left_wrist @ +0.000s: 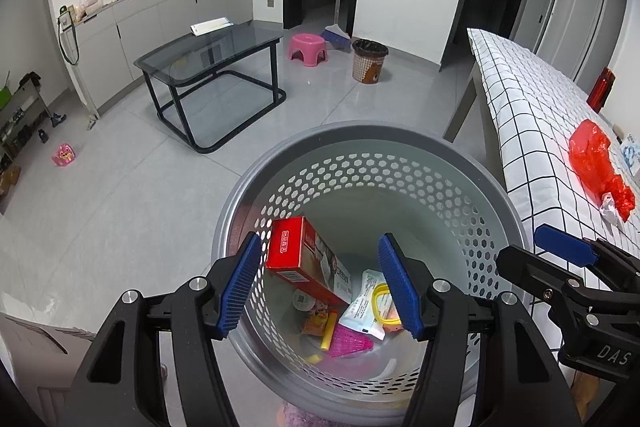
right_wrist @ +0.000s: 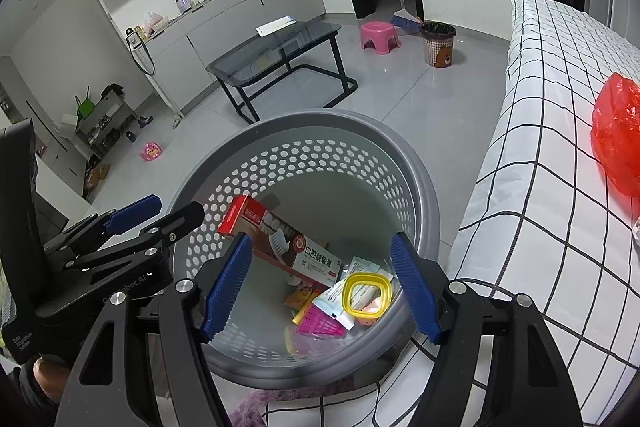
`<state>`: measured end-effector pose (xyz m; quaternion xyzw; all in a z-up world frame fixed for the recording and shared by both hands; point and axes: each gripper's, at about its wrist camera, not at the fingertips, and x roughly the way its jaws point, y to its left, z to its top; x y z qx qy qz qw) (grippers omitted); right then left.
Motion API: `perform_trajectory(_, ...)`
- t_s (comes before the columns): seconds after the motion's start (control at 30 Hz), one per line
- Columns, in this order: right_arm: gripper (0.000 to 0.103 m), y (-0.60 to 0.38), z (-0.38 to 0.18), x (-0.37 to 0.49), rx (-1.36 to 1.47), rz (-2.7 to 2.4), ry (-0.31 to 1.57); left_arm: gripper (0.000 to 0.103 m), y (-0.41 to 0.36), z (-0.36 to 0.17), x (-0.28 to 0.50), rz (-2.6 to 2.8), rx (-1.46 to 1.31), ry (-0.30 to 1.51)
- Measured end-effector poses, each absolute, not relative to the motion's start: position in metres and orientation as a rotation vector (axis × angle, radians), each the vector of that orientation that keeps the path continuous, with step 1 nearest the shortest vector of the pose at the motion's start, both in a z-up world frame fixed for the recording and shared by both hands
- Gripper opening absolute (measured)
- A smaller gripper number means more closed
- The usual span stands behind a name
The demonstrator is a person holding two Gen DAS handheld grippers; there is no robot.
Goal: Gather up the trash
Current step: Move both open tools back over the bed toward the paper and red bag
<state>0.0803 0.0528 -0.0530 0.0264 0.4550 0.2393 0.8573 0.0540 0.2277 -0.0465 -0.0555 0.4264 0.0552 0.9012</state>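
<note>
- Both tongs hung over the round grey basket point(left_wrist: 360, 143), pointing down into it.
- Left tongs point(left_wrist: 320, 287) stood open, blue pads apart, with nothing between them; the trash lay below, well clear of the pads.
- Right tongs point(right_wrist: 320, 287) also stood open and empty, above the same basket.
- Each tongs showed at the edge of the other's view, close side by side.
- Inside the basket a red and white toothpaste box point(left_wrist: 304, 259) leaned tilted against the perforated wall, its red end uppermost.
- Lower down, on the basket floor, lay a yellow ring-shaped frame point(right_wrist: 366, 293), a pale packet point(right_wrist: 336, 301), a pink slotted piece point(right_wrist: 320, 323) and a few small wrappers, heaped together and touching.
- A red plastic bag point(left_wrist: 596, 163) lay on the checked white cloth point(left_wrist: 532, 131) of the surface to the right of the basket, with a crumpled white scrap point(left_wrist: 610, 209) at its near end.
- A red bottle point(left_wrist: 600, 89) stood upright further back on that surface.
- Across the grey floor stood a glass table point(left_wrist: 212, 59), a pink stool point(left_wrist: 307, 49), a broom point(left_wrist: 336, 35) and a brown patterned bin point(left_wrist: 370, 61).
- A small pink item point(left_wrist: 64, 155) lay on the floor at the left, well apart from the basket.
</note>
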Motion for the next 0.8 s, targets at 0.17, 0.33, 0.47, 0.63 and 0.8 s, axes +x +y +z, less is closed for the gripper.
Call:
perform_trajectory(0.17,0.069,0.047,-0.046,0.075,0.063,0.496,0.938,0.061,0.224,-0.043,0.052,0.107,-0.110,0.877)
perform_trajectory(0.33,0.069,0.027,-0.034,0.067,0.078,0.461,0.901,0.062,0.212,-0.037,0.052,0.072,-0.100,0.871)
perform_trajectory(0.47,0.069,0.002,-0.029,0.061,0.092,0.402,0.883,0.064,0.186,-0.034,0.053,0.015,-0.086,0.863)
perform_trajectory(0.63,0.069,-0.046,-0.030,0.054,0.130,0.293,0.876,0.064,0.153,-0.029,0.057,-0.059,-0.068,0.857)
perform_trajectory(0.8,0.069,-0.094,-0.030,0.047,0.163,0.171,0.862,0.064,0.115,-0.024,0.064,-0.137,-0.048,0.846)
